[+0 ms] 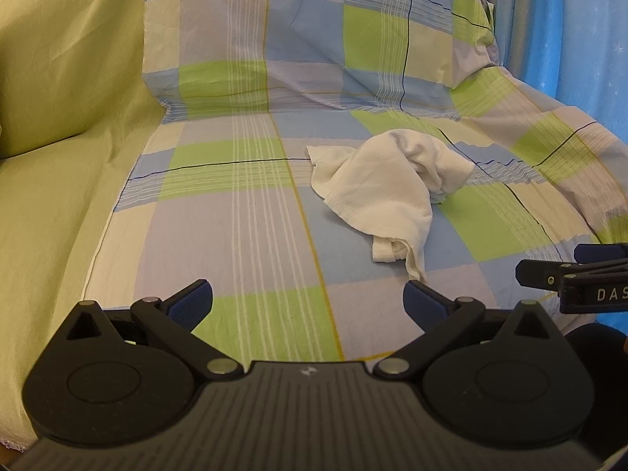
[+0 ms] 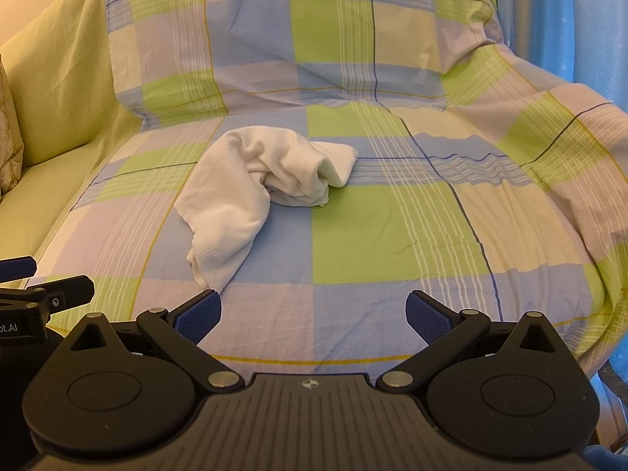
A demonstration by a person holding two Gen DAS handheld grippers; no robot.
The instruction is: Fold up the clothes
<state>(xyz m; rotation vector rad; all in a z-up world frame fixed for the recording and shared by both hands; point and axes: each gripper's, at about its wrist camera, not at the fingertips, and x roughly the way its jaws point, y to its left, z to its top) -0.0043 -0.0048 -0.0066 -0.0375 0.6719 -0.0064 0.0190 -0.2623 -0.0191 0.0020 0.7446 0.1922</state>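
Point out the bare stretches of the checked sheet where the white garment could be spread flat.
The widest free patch lies right of the crumpled white garment, across the green and cream squares of the checked sheet. A second strip runs between the garment's near end and both open tools, left and right. Behind the garment, the draped pillow crowds it.

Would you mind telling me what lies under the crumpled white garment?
The white garment rests directly on the plaid sheet covering the seat; blue and green squares show all around it. Whatever lies inside its bunched folds is covered, so I cannot tell.
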